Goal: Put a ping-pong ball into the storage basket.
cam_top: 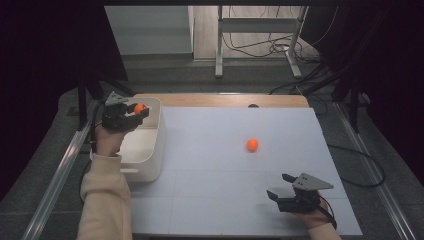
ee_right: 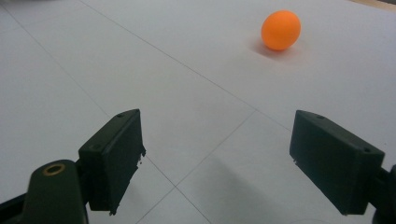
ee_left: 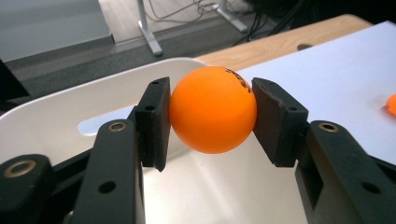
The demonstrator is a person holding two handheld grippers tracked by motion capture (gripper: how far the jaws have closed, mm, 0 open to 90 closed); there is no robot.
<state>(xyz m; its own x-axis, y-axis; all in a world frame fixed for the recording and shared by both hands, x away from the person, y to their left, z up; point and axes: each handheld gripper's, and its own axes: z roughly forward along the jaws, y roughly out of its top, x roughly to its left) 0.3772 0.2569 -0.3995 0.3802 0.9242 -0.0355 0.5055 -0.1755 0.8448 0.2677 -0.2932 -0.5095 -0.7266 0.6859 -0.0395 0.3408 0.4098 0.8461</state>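
Note:
My left gripper (cam_top: pixel 139 110) is shut on an orange ball (ee_left: pixel 213 109), its pads pressing both sides, and holds it above the white bin (cam_top: pixel 153 145) at the table's left. The same held ball (cam_top: pixel 139 108) shows over the bin's far end in the high view. A second orange ball (cam_top: pixel 252 145) lies on the white sheet near the table's middle, also seen ahead as the loose ball (ee_right: pixel 280 30) in the right gripper view. My right gripper (cam_top: pixel 280 187) rests low at the front right, jaws open with nothing between them, well short of that ball.
The white sheet (cam_top: pixel 240 200) covers most of the table, with a wooden strip (cam_top: pixel 225 100) along the far edge. Metal rails (cam_top: pixel 60 170) run down both sides. A table frame and cables (cam_top: pixel 260 47) stand on the floor beyond.

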